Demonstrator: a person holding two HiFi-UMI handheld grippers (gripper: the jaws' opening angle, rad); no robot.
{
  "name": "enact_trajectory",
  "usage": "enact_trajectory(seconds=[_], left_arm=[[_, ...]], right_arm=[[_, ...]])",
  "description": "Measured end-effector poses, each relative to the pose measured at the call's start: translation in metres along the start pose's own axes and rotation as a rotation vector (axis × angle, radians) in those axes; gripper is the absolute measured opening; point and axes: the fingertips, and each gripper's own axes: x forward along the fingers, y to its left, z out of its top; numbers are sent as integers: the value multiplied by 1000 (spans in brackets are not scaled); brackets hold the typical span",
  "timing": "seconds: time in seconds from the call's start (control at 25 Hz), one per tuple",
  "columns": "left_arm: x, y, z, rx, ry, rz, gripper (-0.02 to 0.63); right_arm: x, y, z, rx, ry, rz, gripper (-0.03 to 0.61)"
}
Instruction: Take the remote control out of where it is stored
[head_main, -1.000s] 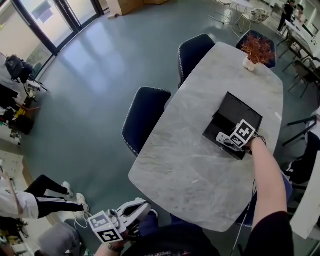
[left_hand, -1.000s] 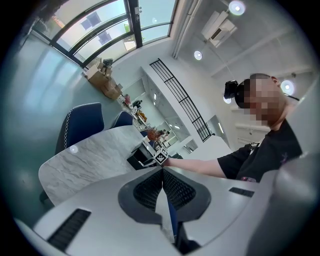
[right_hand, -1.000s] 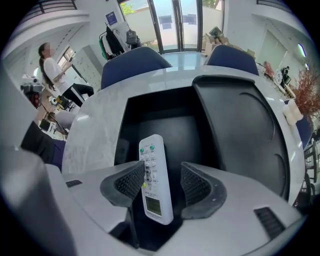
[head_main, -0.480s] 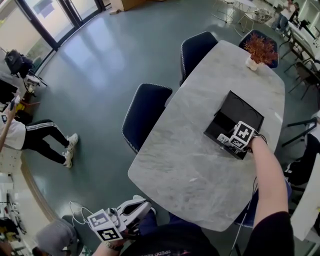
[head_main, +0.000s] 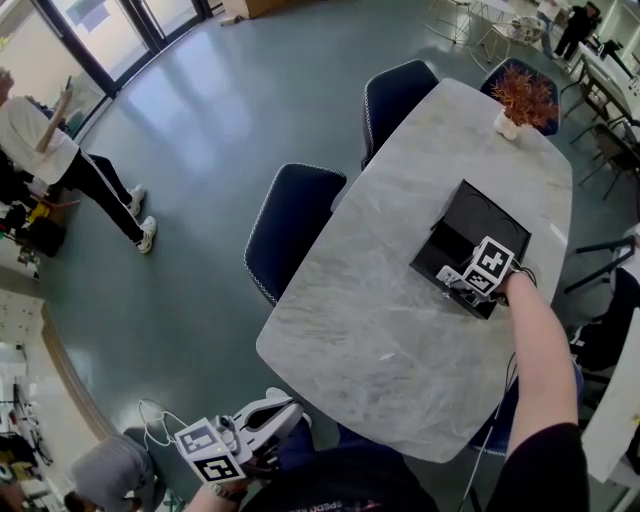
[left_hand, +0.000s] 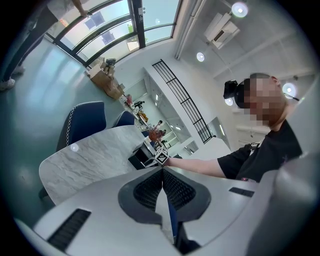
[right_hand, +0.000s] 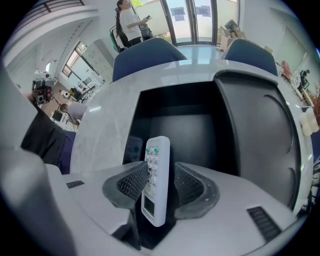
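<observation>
- Pale marble-look table (head_main: 390, 320) on a blue-green floor (head_main: 200, 150), two dark blue chairs (head_main: 290, 225) drawn up along its far side and a reddish plant (head_main: 520, 98) in a white pot at the far end.
- Someone in a white top (head_main: 45, 140) is over by the windows, well away from the table.
- On the table, near the person's right side, sits a black box (head_main: 445, 255) with its lid (head_main: 490, 220) folded back flat beside it.
- The right gripper (right_hand: 160, 170) is over the near edge of that box, pointing steeply down.
- The white remote (right_hand: 156, 185) stands on edge, lengthwise between this gripper's jaws. Its small screen is at the near end, and the two green buttons are at the far end, towards the dark inside of the box.
- Those jaws have just been closing, and they now sit against the remote on both sides, clamped on it.
- I can't tell whether the far end of the remote is clear of the box.
- The left gripper (left_hand: 162, 172) is low at the person's left, off the table's near end. Its jaws are pressed together with nothing between them.
</observation>
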Motion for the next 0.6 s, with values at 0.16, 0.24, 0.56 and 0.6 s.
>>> enact_trajectory(seconds=[0.16,0.24,0.56,0.6], left_arm=[[2,1,0,-1,2,-5,7],[4,0,1,0,3,-11,7],[4,-1,1,5,9,-23,7],[4,-1,0,4,11,-24,7]], right_arm=[[-9,-11,6,-37,-36,-128,140],[-11,-13,8,-66,-36,-193,140],[-20,-22,-3,-227,-3,-603,140],[-19,-21,-4,-222,-13,-605,140]])
